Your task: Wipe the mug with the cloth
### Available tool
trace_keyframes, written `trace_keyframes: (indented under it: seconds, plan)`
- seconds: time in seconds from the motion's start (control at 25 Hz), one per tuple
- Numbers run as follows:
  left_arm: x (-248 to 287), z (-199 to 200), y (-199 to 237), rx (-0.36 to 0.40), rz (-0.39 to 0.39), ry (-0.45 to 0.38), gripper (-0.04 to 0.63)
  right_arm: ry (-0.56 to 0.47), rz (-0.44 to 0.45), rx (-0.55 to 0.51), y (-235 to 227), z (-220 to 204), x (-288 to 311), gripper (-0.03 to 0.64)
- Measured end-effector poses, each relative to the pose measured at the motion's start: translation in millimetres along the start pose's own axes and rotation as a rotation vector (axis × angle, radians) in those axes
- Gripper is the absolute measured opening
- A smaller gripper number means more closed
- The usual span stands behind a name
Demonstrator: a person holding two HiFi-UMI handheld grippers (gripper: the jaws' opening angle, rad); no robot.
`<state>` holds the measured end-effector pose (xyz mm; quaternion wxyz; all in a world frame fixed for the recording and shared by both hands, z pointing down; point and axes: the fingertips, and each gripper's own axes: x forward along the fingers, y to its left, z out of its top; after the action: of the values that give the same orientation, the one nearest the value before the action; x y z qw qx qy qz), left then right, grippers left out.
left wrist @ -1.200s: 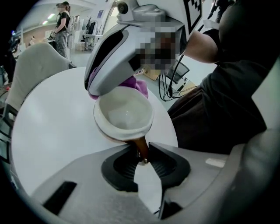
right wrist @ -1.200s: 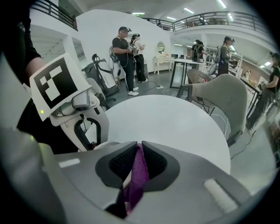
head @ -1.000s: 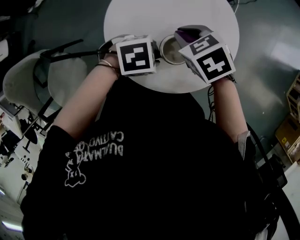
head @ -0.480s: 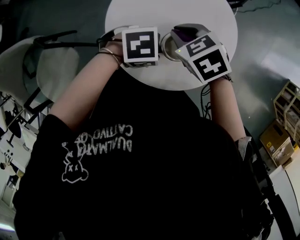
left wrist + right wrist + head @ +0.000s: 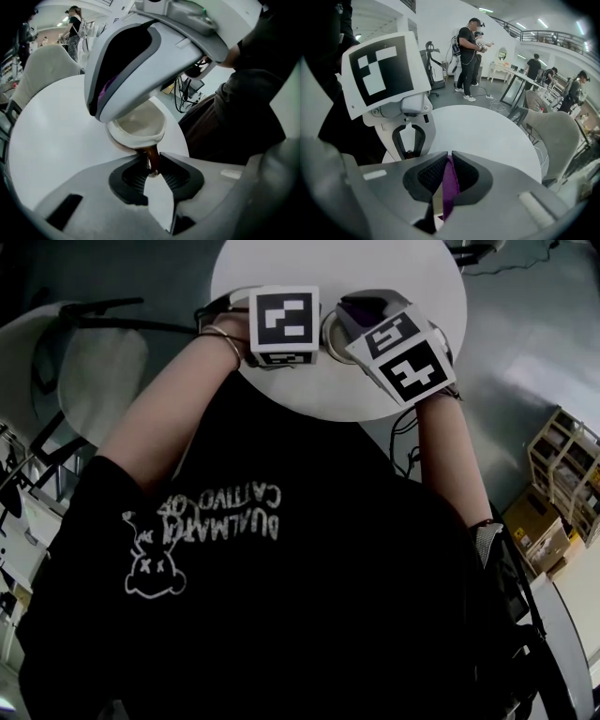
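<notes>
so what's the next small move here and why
Probably sweep the right gripper round the inside of the mug. It is shut on the purple cloth and sits right over the mug's mouth. The left gripper pins the mug by its brown handle, so the mug should hold against the rubbing.

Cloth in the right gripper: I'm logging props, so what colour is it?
The cloth is purple, best seen in the right gripper view.

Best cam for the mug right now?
Left gripper view: the mug shows its rim and pale inside, its brown handle pinched by the left gripper. Head view gives only a sliver of its rim; right gripper view barely shows it.
</notes>
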<state>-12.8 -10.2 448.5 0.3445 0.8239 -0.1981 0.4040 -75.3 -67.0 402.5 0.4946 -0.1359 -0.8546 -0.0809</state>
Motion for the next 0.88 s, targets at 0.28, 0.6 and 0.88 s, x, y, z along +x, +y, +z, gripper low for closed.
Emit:
trace_keyframes:
  seconds: [0.28,0.6,0.88]
  plan:
    - [-3,2,4,-0.021,0.027,-0.032,0.075,0.053,-0.029,-0.097,13,0,3,0.028]
    - [-4,15,8,-0.004,0.080,-0.125,0.074,0.017,0.019,-0.070,45,4,9,0.028]
    - [-4,15,3,-0.008,0.111,-0.181,0.072,0.001,0.036,0.000,49,1,3,0.029]
